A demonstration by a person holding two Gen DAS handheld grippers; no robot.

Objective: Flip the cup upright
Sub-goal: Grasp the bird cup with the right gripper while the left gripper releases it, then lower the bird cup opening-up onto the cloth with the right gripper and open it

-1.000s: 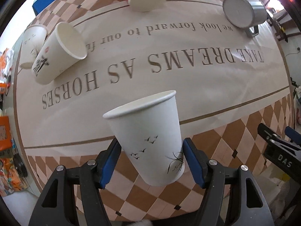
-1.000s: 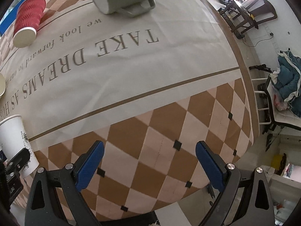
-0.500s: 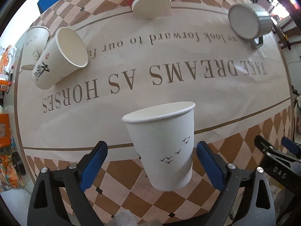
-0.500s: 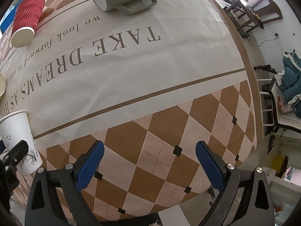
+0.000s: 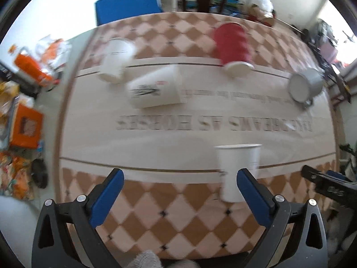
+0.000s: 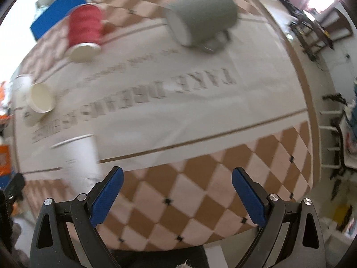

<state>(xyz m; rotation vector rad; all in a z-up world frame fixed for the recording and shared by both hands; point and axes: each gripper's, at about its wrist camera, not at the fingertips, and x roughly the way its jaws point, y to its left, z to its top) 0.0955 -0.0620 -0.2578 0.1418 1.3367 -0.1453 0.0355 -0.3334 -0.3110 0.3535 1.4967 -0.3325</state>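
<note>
A white paper cup [image 5: 237,170] stands upright near the table's front edge, just ahead of my left gripper's right finger; it also shows in the right wrist view [image 6: 81,158]. My left gripper [image 5: 178,186] is open and empty, pulled back from the cup. My right gripper [image 6: 177,185] is open and empty over the checkered border. A white printed cup [image 5: 156,89] lies on its side farther back, as do a red ribbed cup [image 5: 233,49] and a grey mug [image 5: 304,84]. Both views are motion-blurred.
Another white cup [image 5: 116,60] sits at the back left. The red cup [image 6: 86,32] and the grey mug [image 6: 200,16] also show in the right wrist view. Orange packages [image 5: 24,125] lie on the floor to the left. A chair [image 6: 319,29] stands at the right.
My left gripper opened, let go of the white cup and drew back; the cup now stands on the table. Both grippers have pulled away from the table, showing more of it.
</note>
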